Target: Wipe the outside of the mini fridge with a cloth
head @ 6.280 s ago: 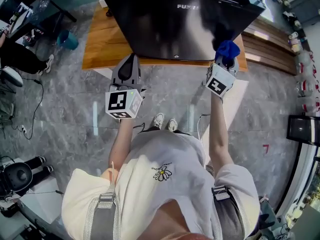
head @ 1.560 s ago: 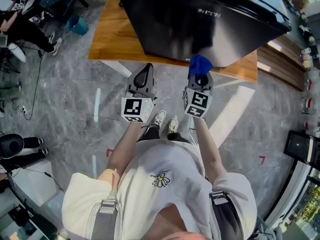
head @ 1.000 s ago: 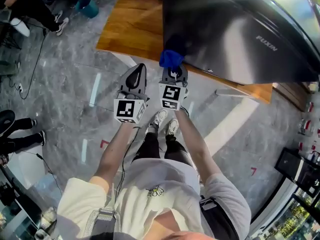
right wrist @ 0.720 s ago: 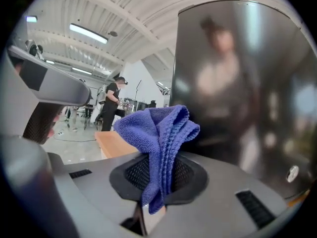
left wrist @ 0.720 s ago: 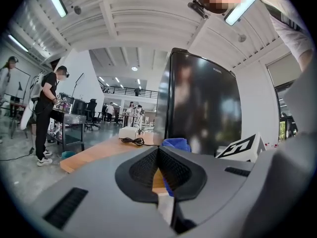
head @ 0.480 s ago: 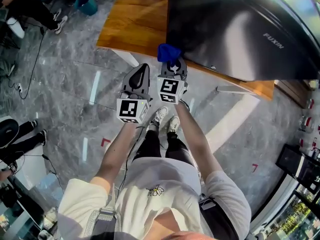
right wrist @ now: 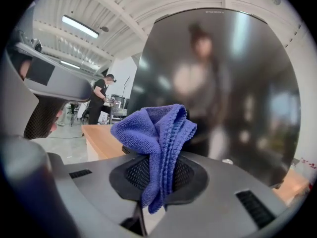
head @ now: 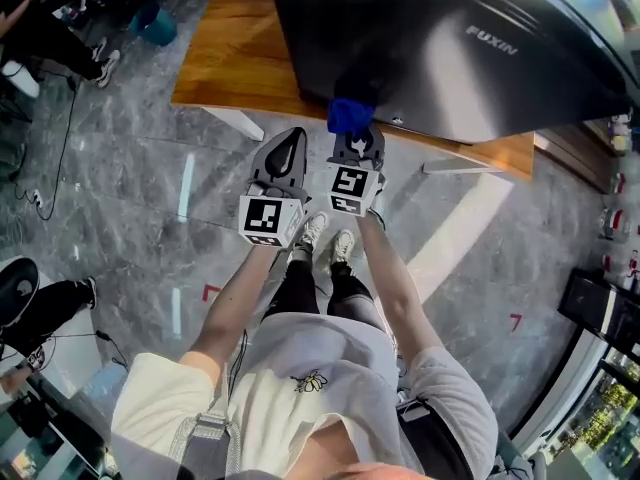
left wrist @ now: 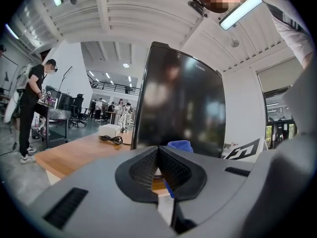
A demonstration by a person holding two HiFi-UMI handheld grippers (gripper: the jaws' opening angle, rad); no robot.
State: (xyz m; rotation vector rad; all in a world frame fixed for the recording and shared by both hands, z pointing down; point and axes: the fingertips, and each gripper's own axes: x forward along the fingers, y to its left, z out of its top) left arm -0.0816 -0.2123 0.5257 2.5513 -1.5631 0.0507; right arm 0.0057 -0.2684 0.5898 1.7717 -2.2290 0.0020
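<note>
Looking down, head view: mini fridge (head: 440, 48) is set on wooden platform (head: 225, 58). Blue cloth (head: 349, 115) is held near its lower front edge by right gripper (head: 355, 143). Left gripper (head: 290, 143) is held beside, apart.
Left gripper view: jaws are pressed together, empty.
Right gripper view: jaws are clamped on cloth, only narrow fold pinched.
Risk: cloth could be dragged free by wiping friction, and door could then be scratched by bare jaws.

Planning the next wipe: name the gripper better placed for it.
Right, most likely. The right gripper is shut on the cloth, close by the fridge. The left gripper is shut and holds nothing to wipe with.
</note>
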